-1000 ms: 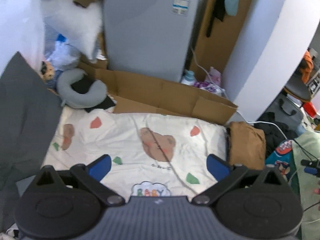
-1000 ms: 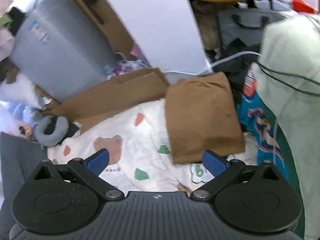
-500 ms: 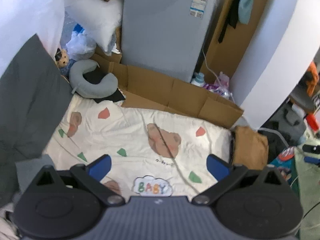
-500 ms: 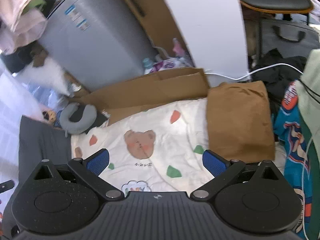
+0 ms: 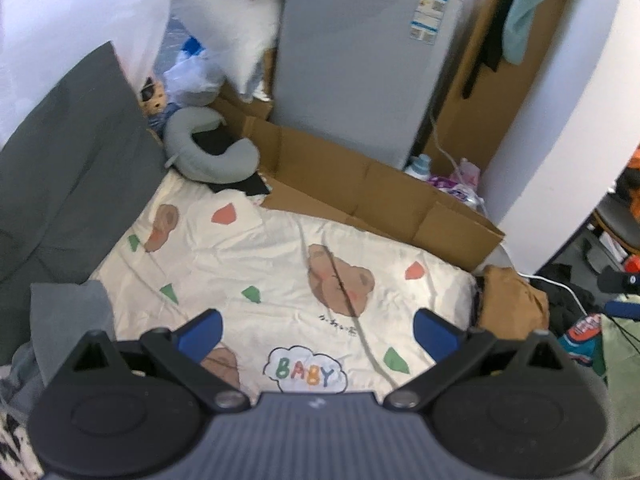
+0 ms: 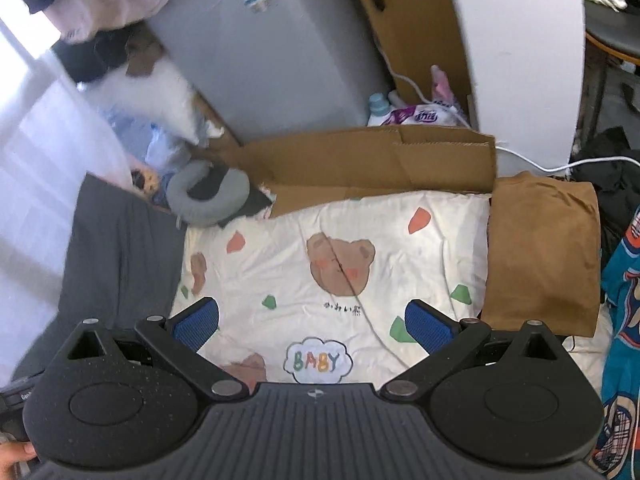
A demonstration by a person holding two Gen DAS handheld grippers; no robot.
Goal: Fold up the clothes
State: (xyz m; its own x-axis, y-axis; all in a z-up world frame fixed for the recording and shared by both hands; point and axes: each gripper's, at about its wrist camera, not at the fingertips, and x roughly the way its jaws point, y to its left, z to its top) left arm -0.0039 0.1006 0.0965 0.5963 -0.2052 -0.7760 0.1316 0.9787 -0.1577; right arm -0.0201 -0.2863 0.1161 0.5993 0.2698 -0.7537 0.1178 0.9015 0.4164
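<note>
Two empty wide-open grippers, left gripper (image 5: 318, 330) and right gripper (image 6: 312, 320), above bear-print sheet (image 6: 320, 280) beside folded brown garment (image 6: 542, 256)

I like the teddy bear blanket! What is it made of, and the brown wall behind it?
The bear blanket looks like soft matte cotton cloth: it creases. The brown wall looks like plain cardboard: stiff, with fold lines and a torn edge.
</note>
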